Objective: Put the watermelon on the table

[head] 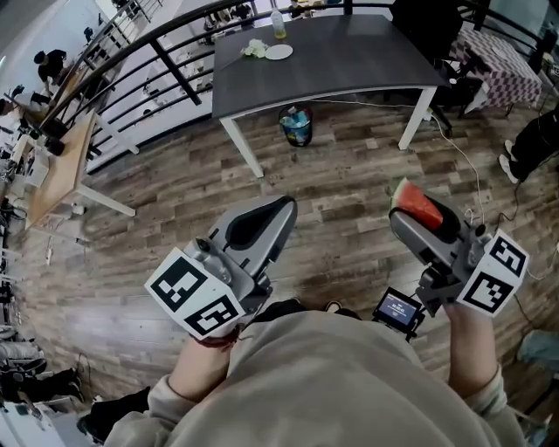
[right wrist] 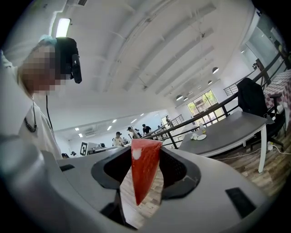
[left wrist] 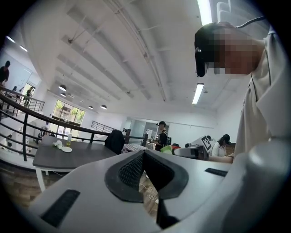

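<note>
A red wedge of watermelon (head: 417, 203) with a green rind sits between the jaws of my right gripper (head: 403, 209), which is shut on it. In the right gripper view the watermelon (right wrist: 145, 175) hangs point-down between the dark pads, inside the right gripper (right wrist: 143, 157). My left gripper (head: 284, 208) is held beside it at the left, its jaws together with nothing in them; the left gripper (left wrist: 144, 157) shows its pads meeting. The dark grey table (head: 349, 57) stands ahead across the wood floor, also visible as the table (right wrist: 227, 129) and the table (left wrist: 68, 157).
On the table's far left are a white plate (head: 279, 51), a bottle (head: 278, 24) and a white crumpled thing (head: 253, 49). A bin (head: 297, 125) stands under it. A black railing (head: 131, 83) and wooden desk (head: 61, 166) lie left; a checkered table (head: 502, 57) and cables lie right.
</note>
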{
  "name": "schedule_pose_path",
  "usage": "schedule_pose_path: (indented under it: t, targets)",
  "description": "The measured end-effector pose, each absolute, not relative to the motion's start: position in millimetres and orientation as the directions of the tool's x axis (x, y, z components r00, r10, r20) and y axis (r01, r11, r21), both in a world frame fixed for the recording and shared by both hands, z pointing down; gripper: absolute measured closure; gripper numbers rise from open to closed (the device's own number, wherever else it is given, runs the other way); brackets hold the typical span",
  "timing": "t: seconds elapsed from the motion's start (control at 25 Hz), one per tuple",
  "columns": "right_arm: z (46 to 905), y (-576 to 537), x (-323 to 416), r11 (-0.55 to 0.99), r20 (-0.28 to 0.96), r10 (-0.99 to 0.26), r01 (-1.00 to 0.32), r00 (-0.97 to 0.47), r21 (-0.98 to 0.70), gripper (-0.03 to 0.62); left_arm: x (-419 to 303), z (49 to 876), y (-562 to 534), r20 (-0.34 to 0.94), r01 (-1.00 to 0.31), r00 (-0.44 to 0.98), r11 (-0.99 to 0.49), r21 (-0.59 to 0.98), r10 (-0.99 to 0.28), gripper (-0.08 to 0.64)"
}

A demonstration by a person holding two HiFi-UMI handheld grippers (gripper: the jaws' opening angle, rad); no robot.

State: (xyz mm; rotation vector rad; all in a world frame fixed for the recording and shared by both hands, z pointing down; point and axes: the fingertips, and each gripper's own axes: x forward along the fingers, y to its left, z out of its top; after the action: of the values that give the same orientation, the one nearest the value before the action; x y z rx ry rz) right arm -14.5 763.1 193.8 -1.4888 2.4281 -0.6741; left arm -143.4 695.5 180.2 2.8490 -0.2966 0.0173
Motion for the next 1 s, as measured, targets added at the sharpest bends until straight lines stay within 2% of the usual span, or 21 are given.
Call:
schedule_pose_path:
  t: [0.16, 0.4, 1.0]
  targets:
    - [195.2, 764.6, 0.0, 0.384, 0.036, -0.885, -0.772, -0.463, -0.506, 0.388, -129.5, 162.0, 703.0, -0.050, -0.119, 0.989, -0.941, 0.318, -0.142, 0.557]
    - [201.7, 745.9, -4.6, 0.374, 0.047, -0.889, -0.783, -0.455, -0.497, 0.388, -119.9, 160.3, 695.6, -0.061, -0.044, 0.996, -0.959, 0.281, -0.064, 0.557]
    - [190.6, 647.9, 3.4, 0.272, 0.095, -0.933, -0.851, -0.348, -0.449, 0.390, -97.0, 157.7, 584.1, -0.113, 0.103, 0.991, -0.958, 0.267, 0.075, 0.557]
